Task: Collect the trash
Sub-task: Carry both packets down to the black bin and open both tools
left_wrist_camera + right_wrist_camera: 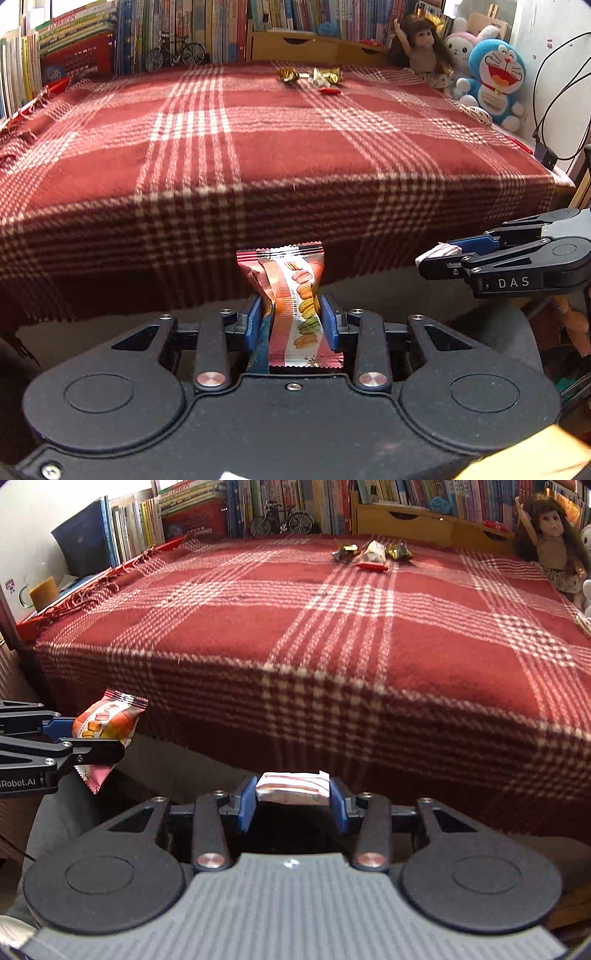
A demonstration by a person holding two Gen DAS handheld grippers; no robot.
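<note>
Two wrappers are in your grip: your left gripper (291, 314) pinches the macaron packet (291, 295) upright, and your right gripper (293, 797) clamps a white wrapper (293, 788) crosswise. Four more wrappers (373, 554) lie far across the blanket (332, 627), well apart from both.

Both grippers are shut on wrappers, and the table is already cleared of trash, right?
Not cleared. The left gripper holds the macaron wrapper and the right gripper a white wrapper, but the right wrist view shows candy wrappers at the table's far end.
</note>
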